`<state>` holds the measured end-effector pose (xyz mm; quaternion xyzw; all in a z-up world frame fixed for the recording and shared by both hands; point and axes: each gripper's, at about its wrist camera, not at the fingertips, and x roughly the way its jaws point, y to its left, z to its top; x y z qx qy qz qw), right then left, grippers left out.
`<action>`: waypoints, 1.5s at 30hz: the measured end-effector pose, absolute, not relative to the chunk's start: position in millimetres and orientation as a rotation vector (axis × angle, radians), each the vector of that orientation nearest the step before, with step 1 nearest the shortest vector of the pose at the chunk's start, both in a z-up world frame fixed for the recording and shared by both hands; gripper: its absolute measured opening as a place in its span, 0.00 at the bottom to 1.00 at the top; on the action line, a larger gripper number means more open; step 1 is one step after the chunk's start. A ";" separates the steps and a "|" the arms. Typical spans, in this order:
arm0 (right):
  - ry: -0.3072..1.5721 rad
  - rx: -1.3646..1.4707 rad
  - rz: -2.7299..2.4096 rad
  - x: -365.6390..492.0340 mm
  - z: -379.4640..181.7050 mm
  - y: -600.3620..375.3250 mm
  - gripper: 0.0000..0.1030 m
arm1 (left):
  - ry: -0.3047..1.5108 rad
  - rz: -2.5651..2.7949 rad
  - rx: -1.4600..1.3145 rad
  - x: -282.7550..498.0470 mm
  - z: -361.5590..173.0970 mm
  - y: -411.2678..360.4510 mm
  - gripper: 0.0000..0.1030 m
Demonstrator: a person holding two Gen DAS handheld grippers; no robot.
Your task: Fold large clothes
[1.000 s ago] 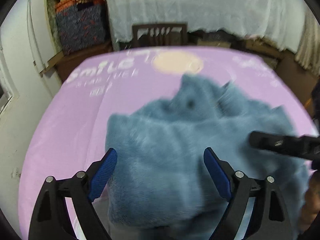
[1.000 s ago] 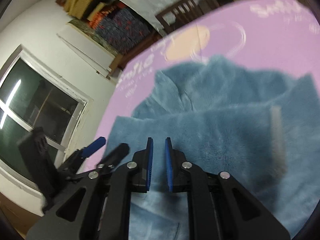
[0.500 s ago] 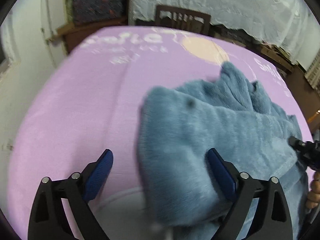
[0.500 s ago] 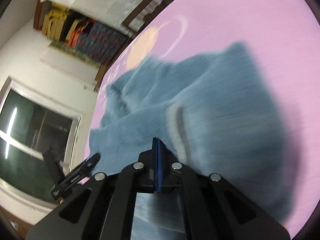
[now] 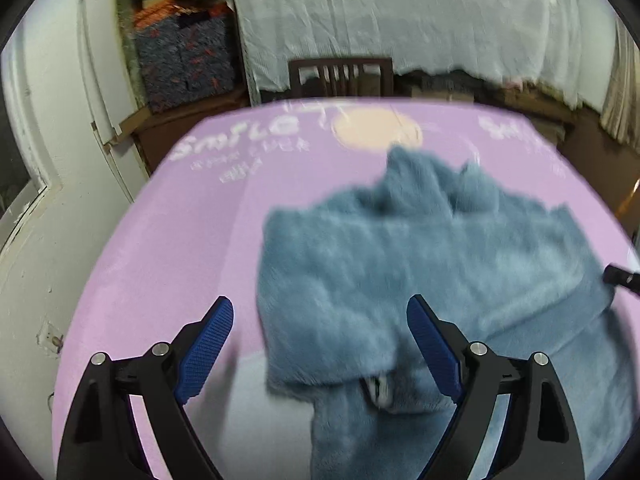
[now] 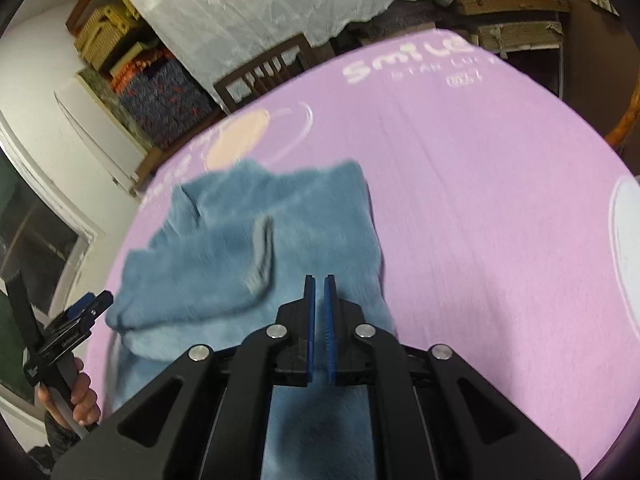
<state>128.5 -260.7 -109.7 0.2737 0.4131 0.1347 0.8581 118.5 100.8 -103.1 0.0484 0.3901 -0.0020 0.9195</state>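
holding my left gripper spread wide and empty over the blue fleece garment on the pink cover; my right gripper, nothing pinched, is parting slightly above its folded edge.

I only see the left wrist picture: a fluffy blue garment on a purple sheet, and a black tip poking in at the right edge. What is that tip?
Observer: That is the right gripper. Its jaws are opening, with only a thin slit and no cloth between them, over the blue garment.
Operator: What lies further right, past my picture?
Observer: More of the purple sheet, with a large white round print at its right edge.
Operator: And who carries my camera?
Observer: A person's hand grips the handle below the left gripper, at the lower left of the right wrist view.
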 end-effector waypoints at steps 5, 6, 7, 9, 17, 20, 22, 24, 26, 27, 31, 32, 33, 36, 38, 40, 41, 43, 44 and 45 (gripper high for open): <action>0.935 0.579 0.314 121.5 -132.3 -255.5 0.00 | 0.882 -0.008 0.108 126.3 -128.6 103.0 0.89; 0.933 0.581 0.321 119.6 -134.0 -255.6 0.00 | 0.888 -0.012 0.099 127.5 -129.5 105.2 0.91; 0.935 0.584 0.326 119.0 -134.6 -256.4 0.00 | 0.893 -0.012 0.087 128.9 -131.6 108.3 0.94; 0.934 0.587 0.331 118.2 -135.7 -256.3 0.00 | 0.905 -0.013 0.059 132.3 -134.1 114.5 0.97; 0.930 0.572 0.333 110.4 -130.8 -256.1 0.00 | 0.882 -0.002 0.016 109.4 -122.2 122.8 0.96; 0.906 0.566 0.320 93.8 -127.0 -257.8 0.07 | 0.866 -0.009 -0.025 85.3 -115.1 134.8 0.96; 0.872 0.560 0.317 78.0 -121.5 -259.6 0.12 | 0.864 -0.022 -0.077 71.5 -112.3 144.8 0.96; 0.845 0.584 0.333 65.8 -117.6 -262.2 0.12 | 0.864 -0.057 -0.138 59.7 -108.8 154.7 0.96; 0.831 0.613 0.380 59.9 -112.5 -261.7 0.12 | 0.859 -0.067 -0.154 55.8 -105.5 158.8 0.96; 0.830 0.617 0.402 60.1 -110.0 -260.0 0.12 | 0.859 -0.065 -0.156 55.1 -104.1 159.1 0.95; 0.839 0.617 0.454 60.6 -100.5 -248.5 0.15 | 0.911 -0.103 -0.191 51.3 -108.2 155.6 0.95; 0.842 0.618 0.474 58.4 -99.3 -245.2 0.18 | 0.927 -0.122 -0.195 47.5 -111.6 153.3 0.95; 0.848 0.619 0.497 56.1 -99.3 -241.9 0.26 | 0.935 -0.130 -0.193 45.1 -113.6 151.9 0.95; 0.886 0.592 0.539 46.0 -107.1 -228.9 0.33 | 0.968 -0.160 -0.182 36.6 -123.8 146.0 0.95; 0.920 0.589 0.542 44.5 -115.4 -224.4 0.33 | 0.990 -0.176 -0.177 33.8 -131.3 141.2 0.93; 0.950 0.576 0.533 42.3 -123.4 -219.8 0.31 | 0.994 -0.164 -0.136 30.3 -136.1 133.6 0.90; 0.949 0.564 0.531 41.1 -123.7 -218.7 0.31 | 0.996 -0.158 -0.107 27.8 -137.0 129.0 0.90; 0.961 0.542 0.549 36.5 -122.8 -216.1 0.31 | 0.995 -0.161 -0.072 20.6 -139.8 124.6 0.90; 0.965 0.533 0.564 32.7 -123.7 -215.6 0.31 | 0.994 -0.163 -0.058 16.6 -140.3 122.2 0.90; 0.958 0.521 0.576 26.9 -124.2 -216.8 0.32 | 0.994 -0.167 -0.048 12.2 -140.6 120.4 0.90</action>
